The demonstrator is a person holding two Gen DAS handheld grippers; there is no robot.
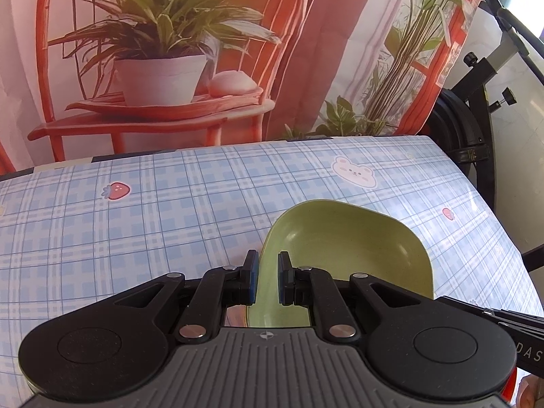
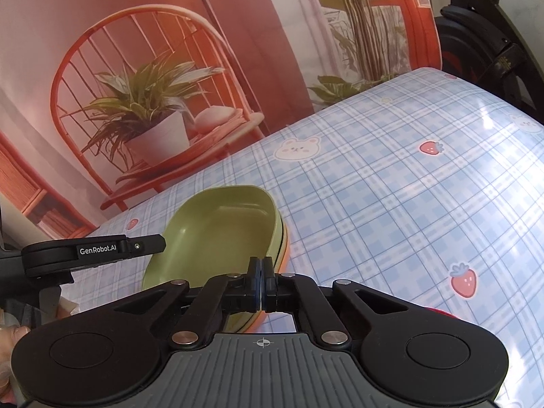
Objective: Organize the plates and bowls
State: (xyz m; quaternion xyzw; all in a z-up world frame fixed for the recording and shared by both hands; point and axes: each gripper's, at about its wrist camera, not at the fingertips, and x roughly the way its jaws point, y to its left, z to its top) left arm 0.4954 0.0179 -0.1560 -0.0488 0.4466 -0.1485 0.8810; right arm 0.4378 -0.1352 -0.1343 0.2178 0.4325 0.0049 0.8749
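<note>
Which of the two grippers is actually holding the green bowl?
The left gripper: its pads sit on either side of the green bowl's rim, clamping it. The right gripper is shut pad against pad, with nothing between.

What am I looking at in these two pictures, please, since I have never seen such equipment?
There is no robot here: a person holds hand-operated tongs in each hand, and a wide-angle camera on each looks along its fingers. One picture comes from the left tongs, the other from the right tongs. On the checked blue tablecloth sits a green bowl, over something with an orange edge. The left tongs are closed on the bowl's rim; the right tongs are shut, seemingly empty.
</note>
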